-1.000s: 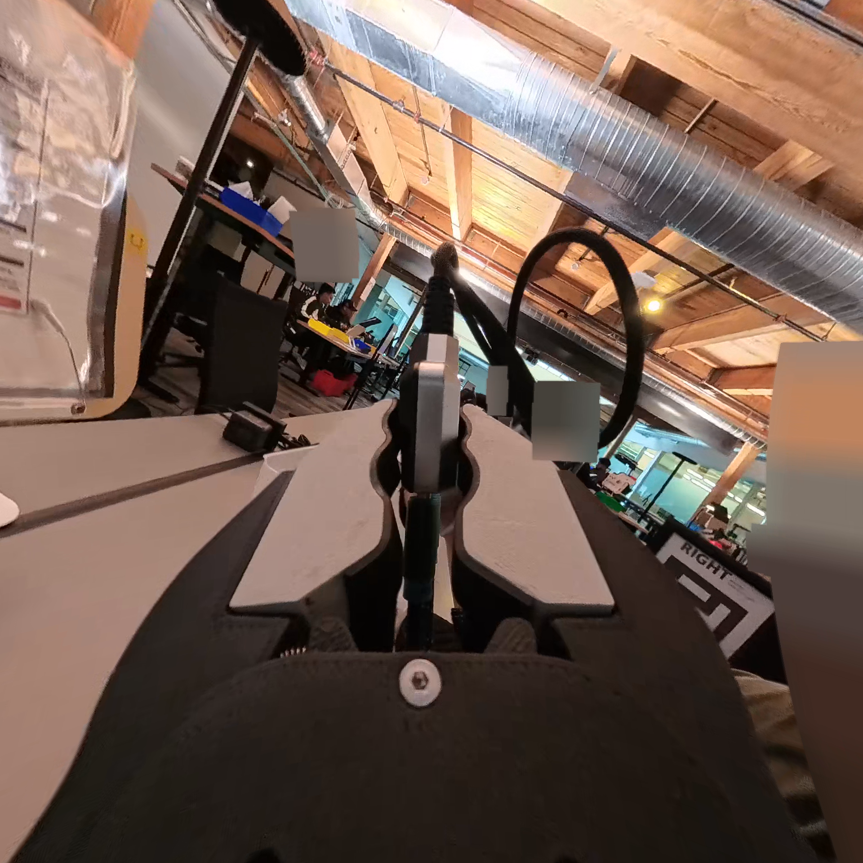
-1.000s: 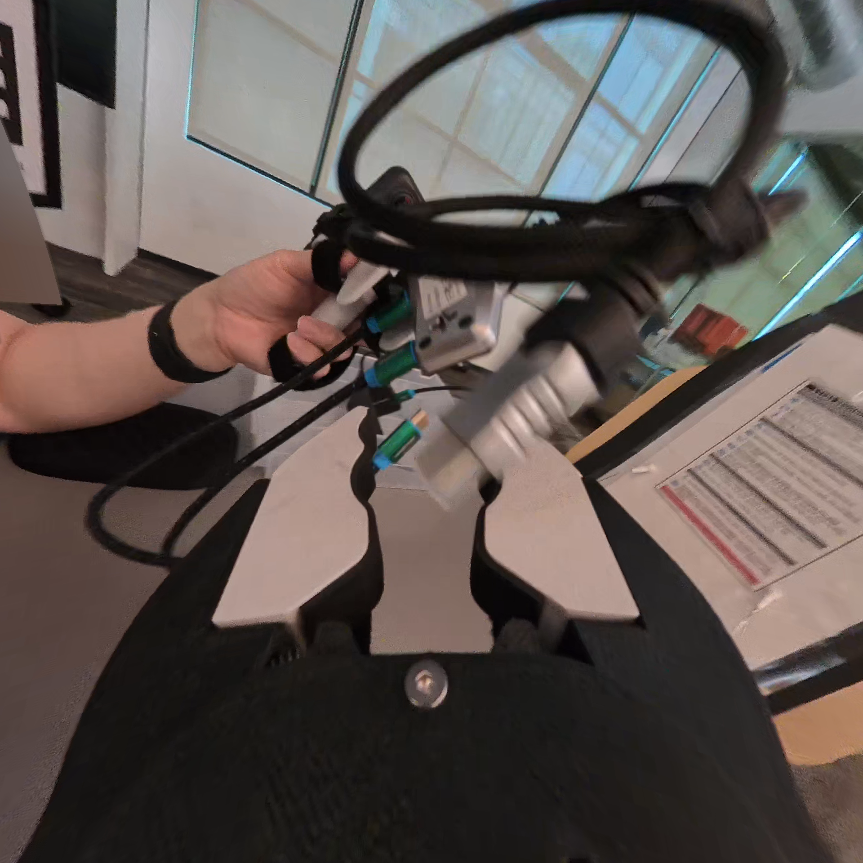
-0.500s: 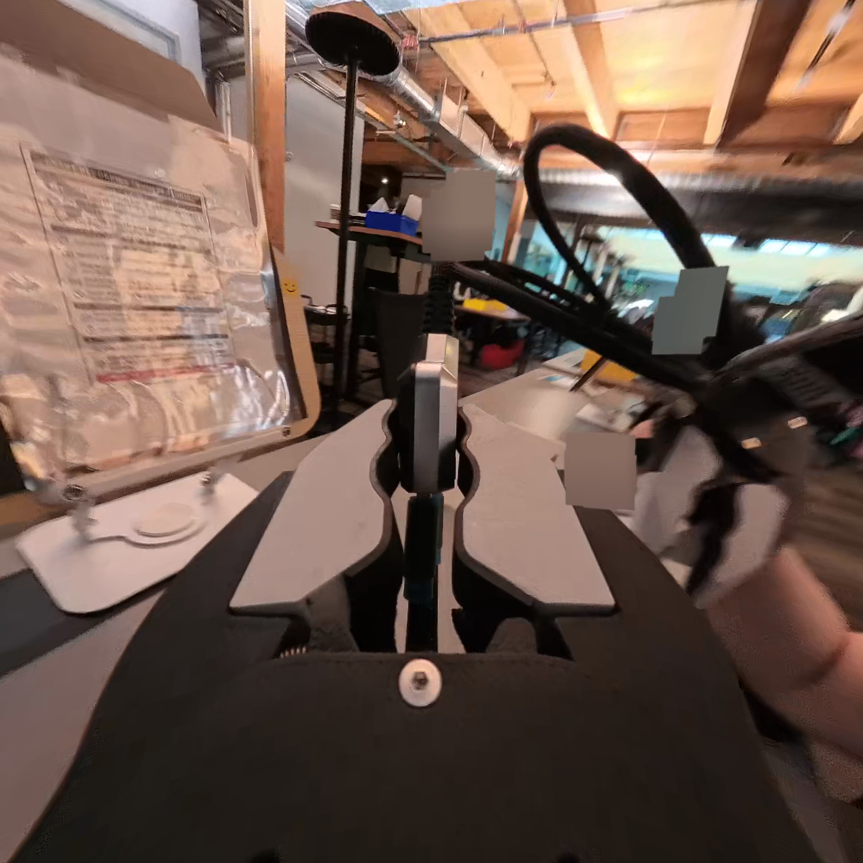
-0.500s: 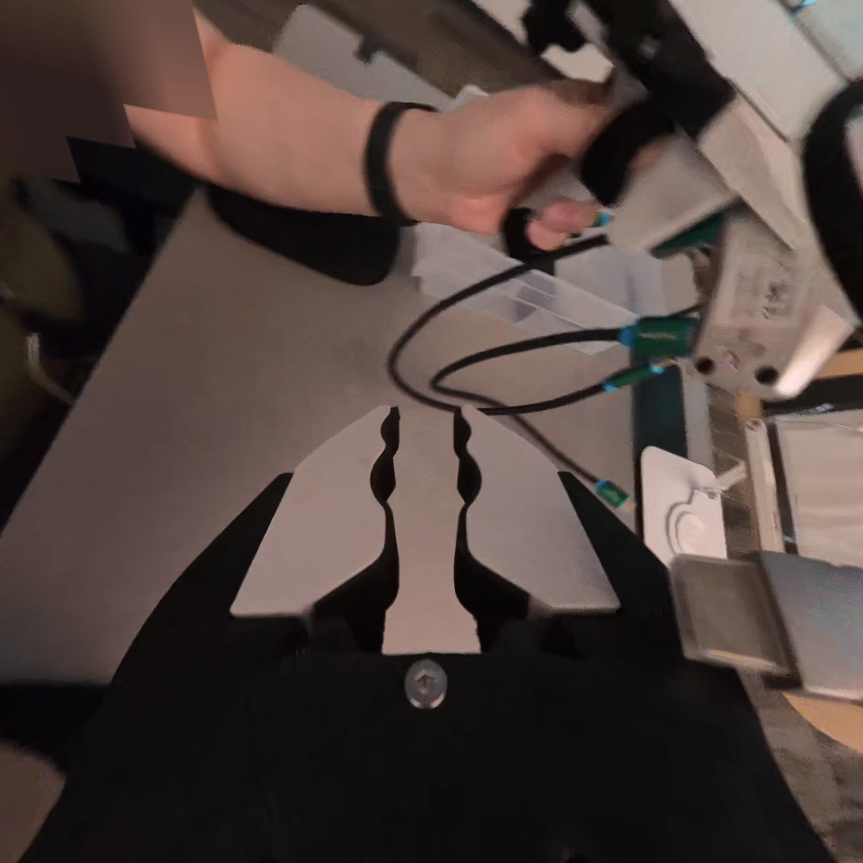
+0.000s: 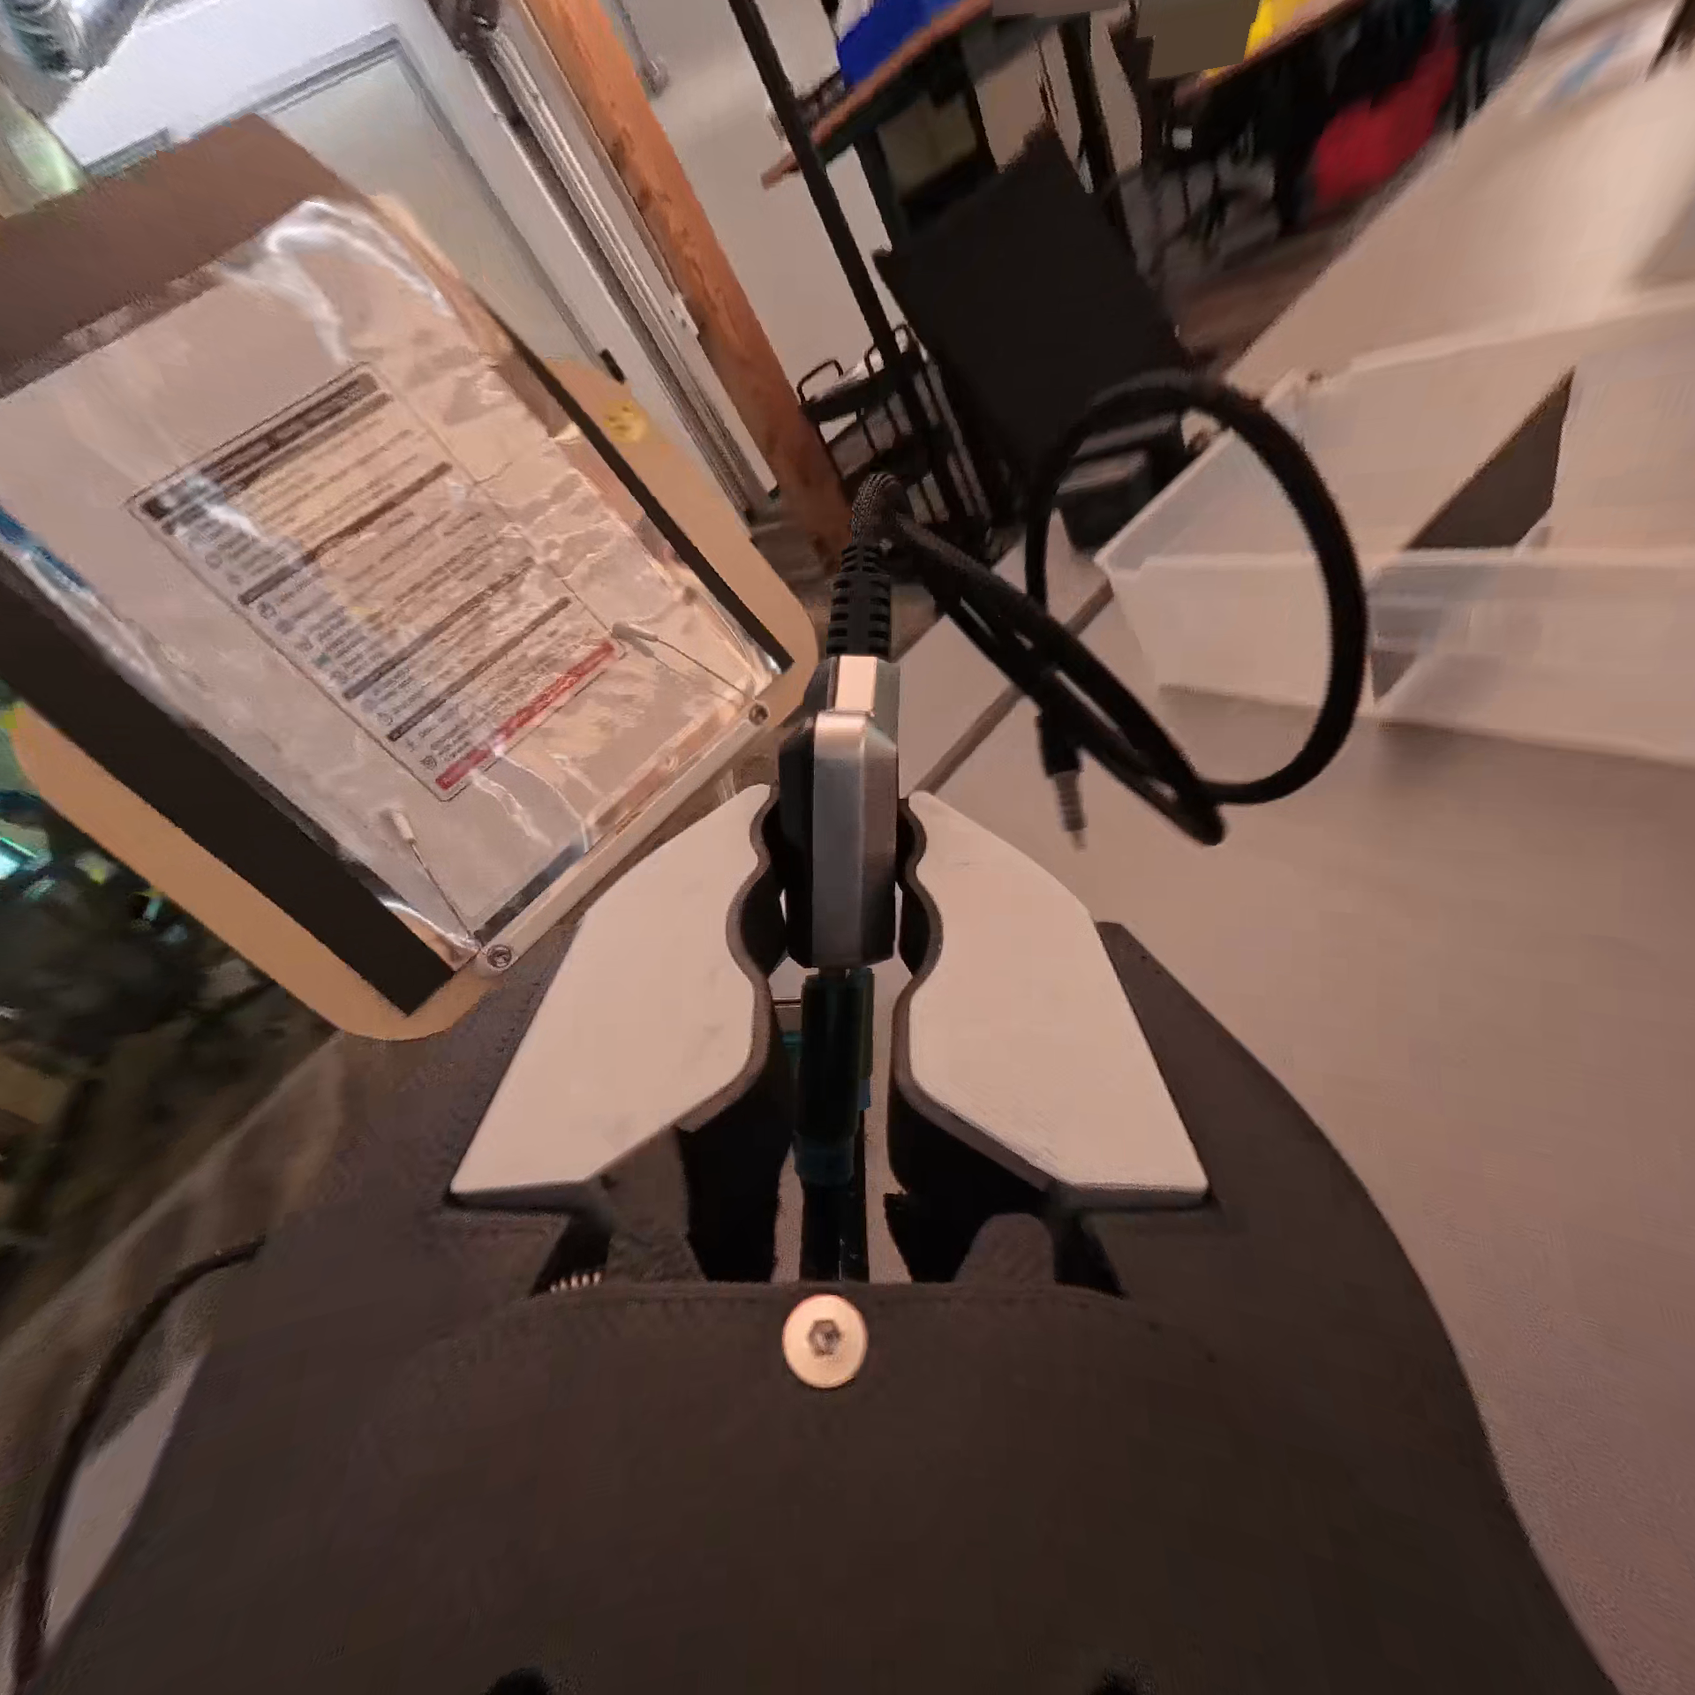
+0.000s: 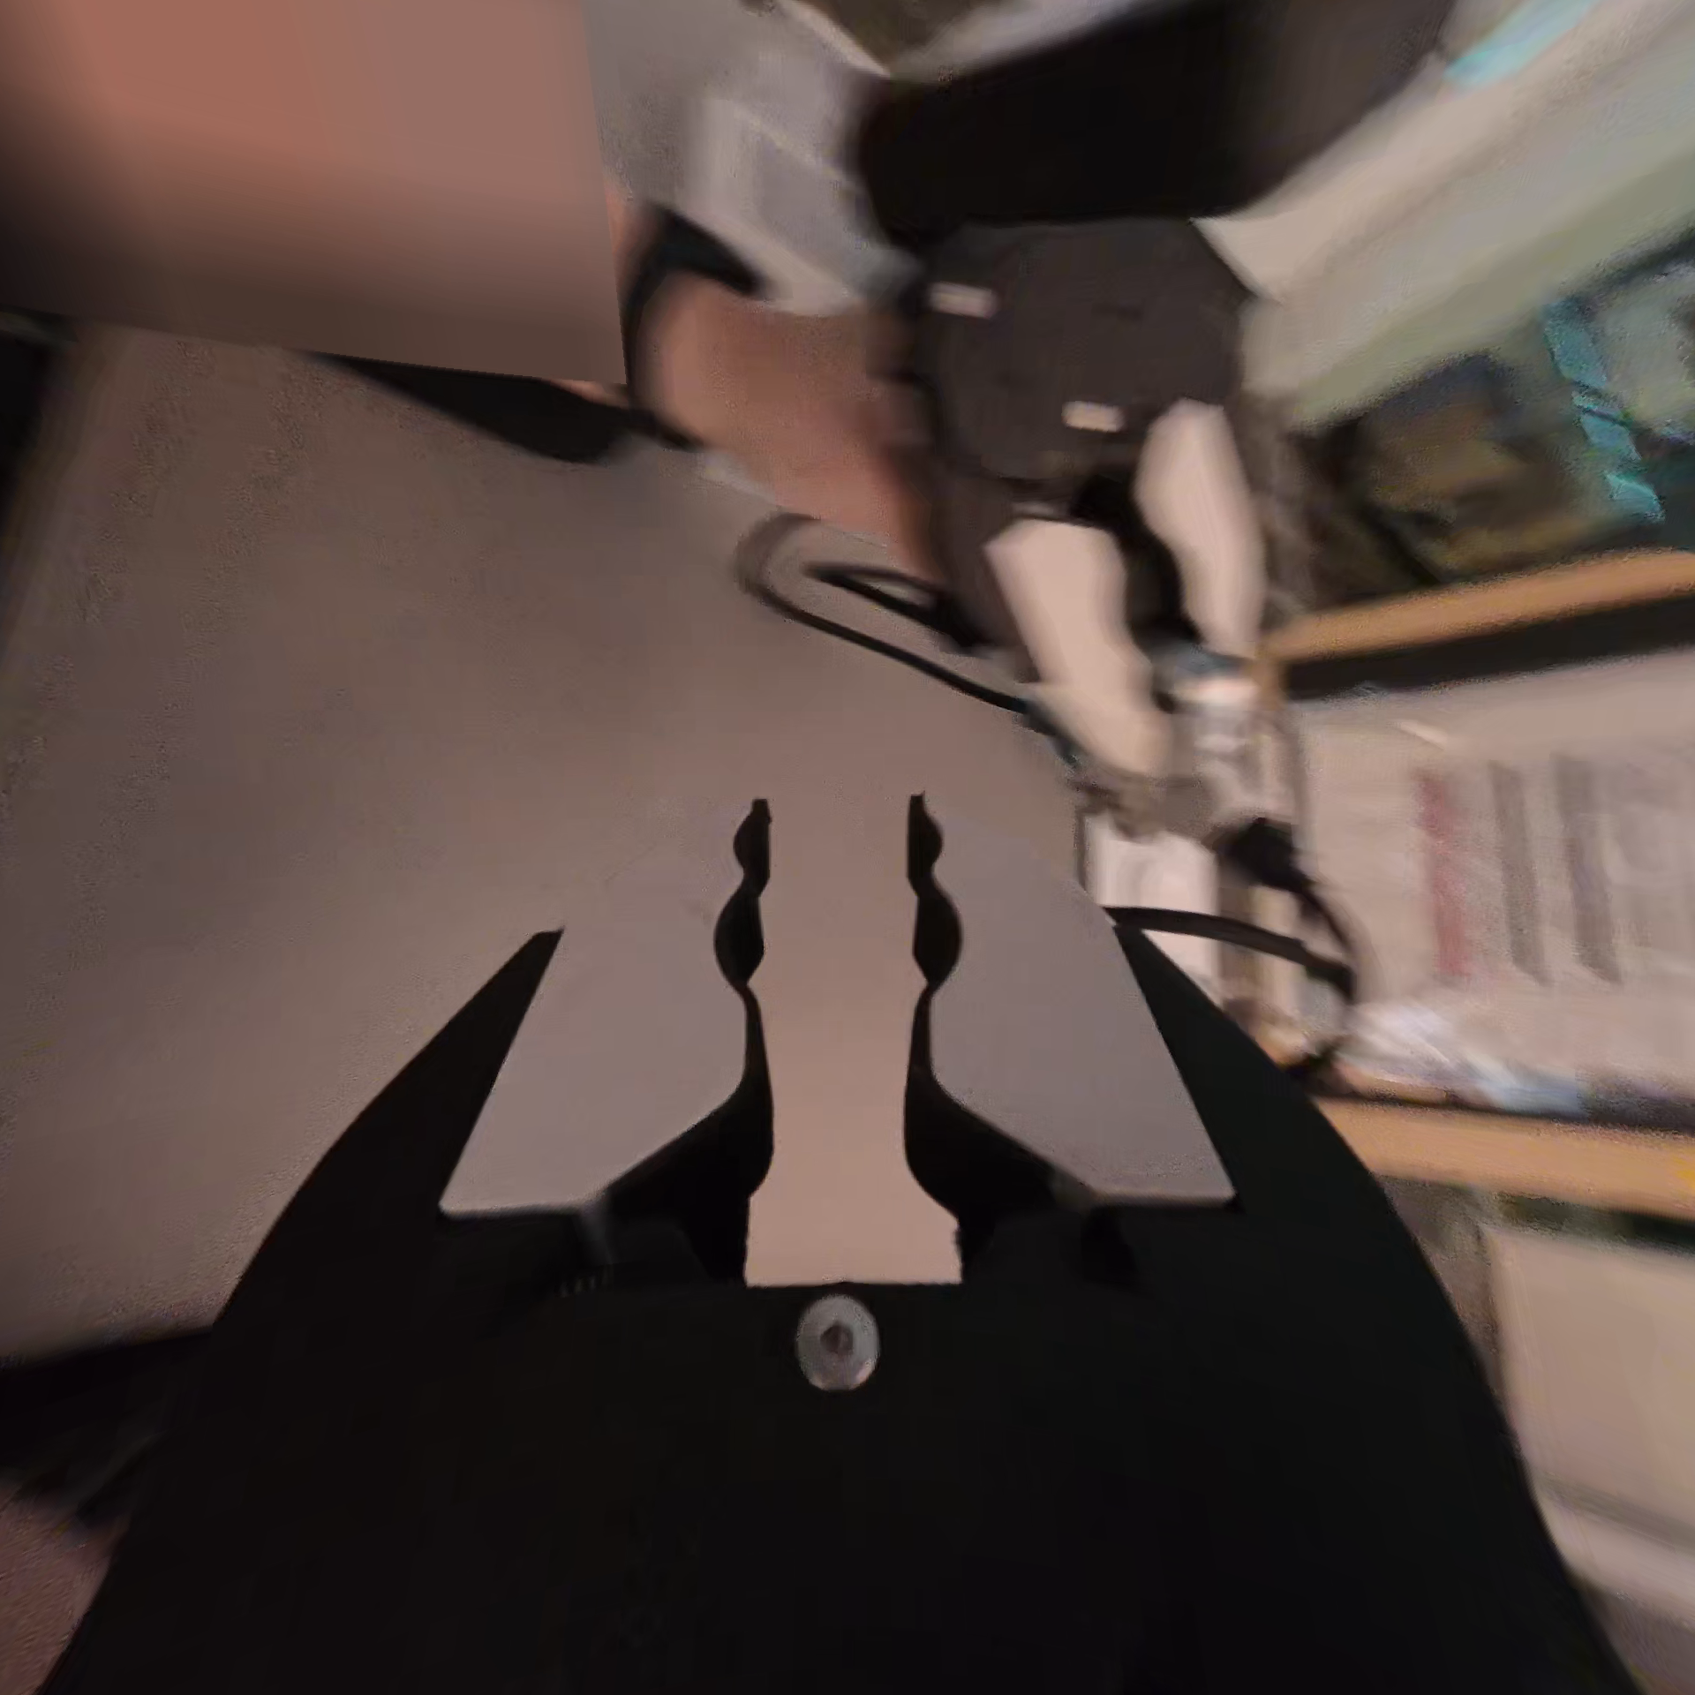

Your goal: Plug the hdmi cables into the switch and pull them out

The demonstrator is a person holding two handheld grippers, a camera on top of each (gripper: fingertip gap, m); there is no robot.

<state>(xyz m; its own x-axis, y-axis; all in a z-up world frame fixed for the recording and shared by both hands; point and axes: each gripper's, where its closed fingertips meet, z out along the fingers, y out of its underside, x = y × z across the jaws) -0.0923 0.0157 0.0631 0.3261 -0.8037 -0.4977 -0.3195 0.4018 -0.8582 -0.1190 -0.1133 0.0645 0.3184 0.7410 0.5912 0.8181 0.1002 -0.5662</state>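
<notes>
Silver metal HDMI switch (image 5: 848, 853) sits clamped edge-on in my left hand-held gripper (image 5: 839, 880), its black braided cable (image 5: 1192, 596) looping above the grey table (image 5: 1376, 1055). My right hand-held gripper (image 6: 836, 825) hangs parted and empty over that table; its view is blurred.

The silver switch (image 5: 848, 853) stands edge-on, a black braided hdmi cable (image 5: 1202, 596) looping from its top.
</notes>
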